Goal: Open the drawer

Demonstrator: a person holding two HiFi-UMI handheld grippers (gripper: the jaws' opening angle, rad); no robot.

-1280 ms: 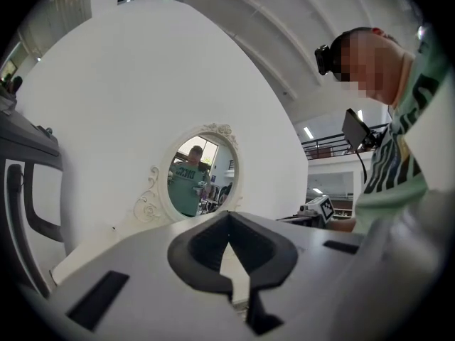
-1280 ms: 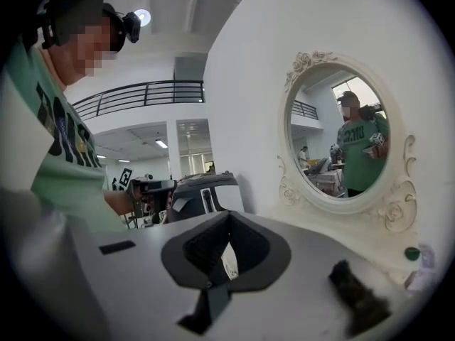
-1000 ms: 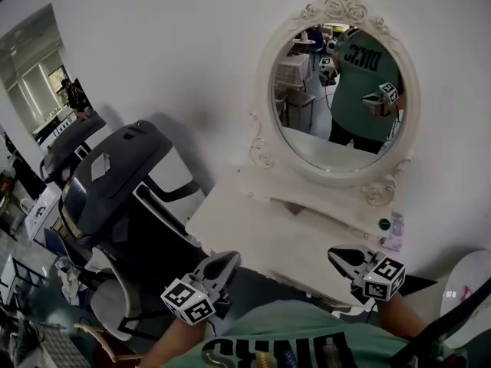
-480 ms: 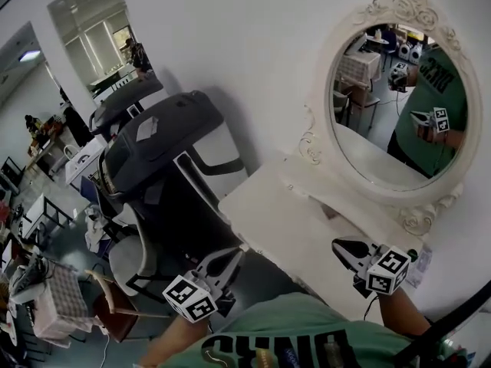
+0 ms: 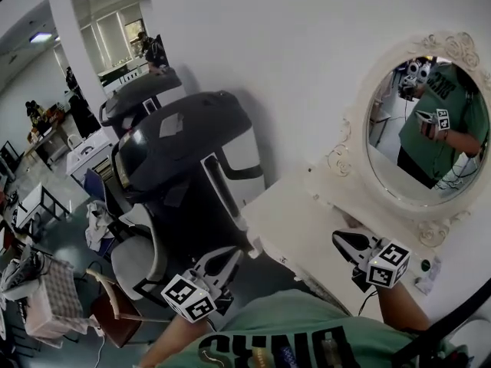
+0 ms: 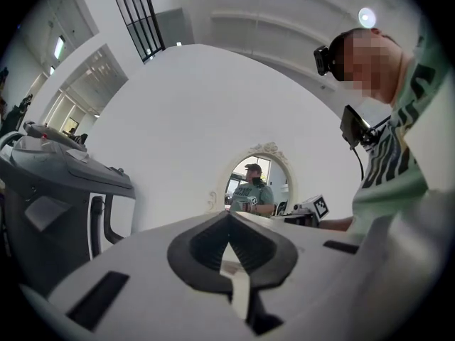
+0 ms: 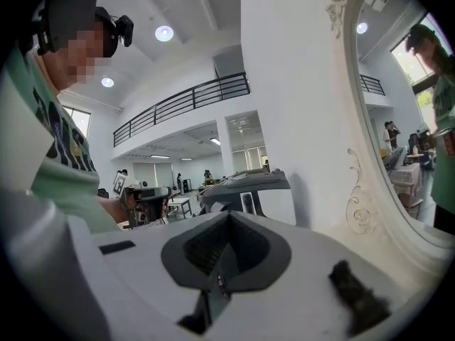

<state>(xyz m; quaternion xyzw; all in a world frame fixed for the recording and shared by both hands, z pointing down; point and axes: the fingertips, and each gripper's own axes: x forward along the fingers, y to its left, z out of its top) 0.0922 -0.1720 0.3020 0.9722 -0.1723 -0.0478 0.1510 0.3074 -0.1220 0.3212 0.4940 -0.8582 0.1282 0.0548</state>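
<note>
White dressing table (image 5: 295,225) below right tool (image 5: 337,238)

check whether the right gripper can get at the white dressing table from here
Probably yes: the right gripper hovers over the near edge of the white dressing table, jaws shut and empty, nothing in between.

The view has swung left: the mirror (image 5: 430,140) has slid from the middle to the right edge, and the dark grey chair (image 5: 180,156) now fills the centre. The left gripper (image 5: 232,253) has moved off the table (image 5: 299,221) corner to hang before that chair. The right gripper (image 5: 338,239) now sits left of the mirror.
</note>
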